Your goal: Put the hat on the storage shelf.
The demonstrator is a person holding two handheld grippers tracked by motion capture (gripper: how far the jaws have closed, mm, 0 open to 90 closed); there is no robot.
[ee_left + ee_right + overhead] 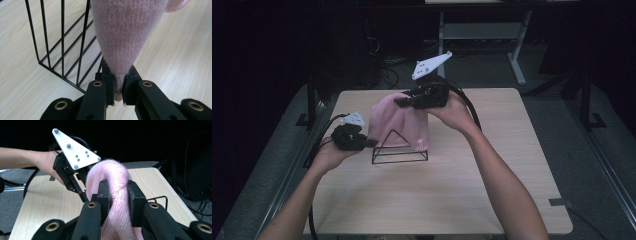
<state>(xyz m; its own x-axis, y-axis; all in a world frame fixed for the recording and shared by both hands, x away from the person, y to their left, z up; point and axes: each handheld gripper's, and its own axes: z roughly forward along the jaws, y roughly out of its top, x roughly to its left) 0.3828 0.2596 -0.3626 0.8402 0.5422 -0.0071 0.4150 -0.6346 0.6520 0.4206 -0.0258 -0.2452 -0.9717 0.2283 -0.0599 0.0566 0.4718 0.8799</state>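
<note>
The pale wooden rectangular counter (492, 200) carries little: a black wire rack with a triangular end frame (399, 148) stands near its middle, and a soft pink knitted garment (398, 120) is held up over it, stretched between the two tools. From where I stand the work looks partway through. The knit is lifted and draped across the top of the rack, hanging down its far side, but it has not been let go, and I would judge that settling it squarely on the frame and releasing both pinches is what remains. The rack itself holds nothing else; through its thin bars (62, 47) I see only bare counter, so the knit rests on or against it rather than inside it, and whether the cloth truly bears on the top wire I cannot tell. The right tool (404, 103), high above the rack, has its jaws pressed together on a bunched fold of the pink knit (117, 192), which humps up between the black pads. The left tool (371, 143), lower and at the rack's left end, pinches a tapering corner of the same knit (120, 37) tight between its pads, the fabric pulled taut upward from there.
</note>
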